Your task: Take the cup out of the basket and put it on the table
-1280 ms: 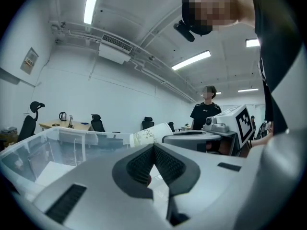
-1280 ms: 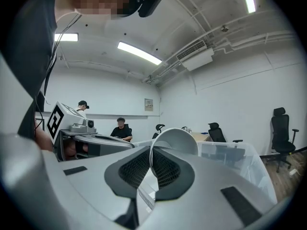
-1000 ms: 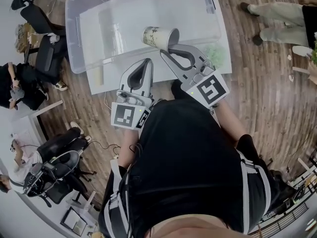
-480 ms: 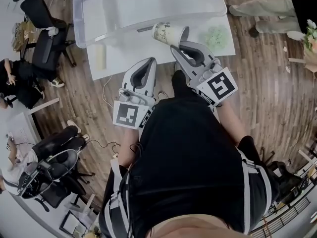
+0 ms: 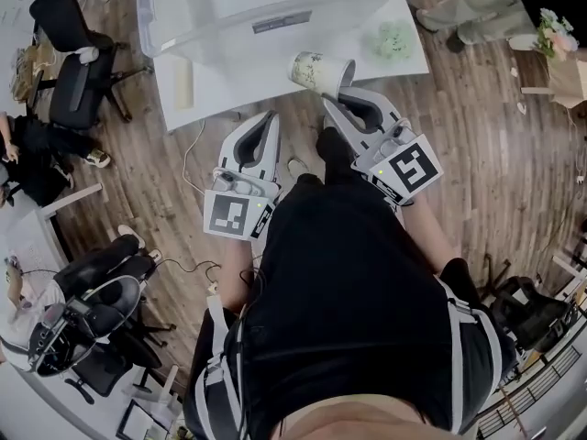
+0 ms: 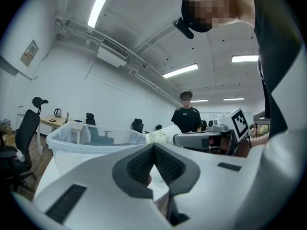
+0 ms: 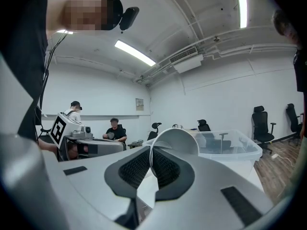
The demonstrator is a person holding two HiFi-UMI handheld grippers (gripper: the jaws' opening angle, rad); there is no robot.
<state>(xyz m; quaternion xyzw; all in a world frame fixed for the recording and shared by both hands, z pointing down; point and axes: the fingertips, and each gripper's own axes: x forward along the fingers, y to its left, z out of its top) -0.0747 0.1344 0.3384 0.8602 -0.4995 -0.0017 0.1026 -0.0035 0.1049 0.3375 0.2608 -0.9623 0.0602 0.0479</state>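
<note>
- White rectangular table (image 5: 229, 85): it lies ahead of me and carries the basket on its far part.
- Clear plastic basket (image 5: 183, 16): a large open tub. It stands well apart from both tools.
- Right gripper (image 5: 337, 94): I hold it roughly level, pointing forward over the near edge of the table. Its jaws are narrow, clamped on the wall of the cup at the rim (image 7: 151, 152).
- Left gripper (image 5: 272, 115): I hold it level beside the right one, tips just short of the table edge. Its jaws are pressed together with nothing between them (image 6: 153, 145).
- White paper cup with pale green print (image 5: 316, 70): it lies on its side in the air, mouth toward the right gripper, base pointing away from it. It is outside the basket, above the bare table strip in front of it (image 7: 177, 138).
- Change: one second ago the cup hung over the basket's near wall. Both grippers have since drawn back toward my body, and the grip is unchanged.
</note>
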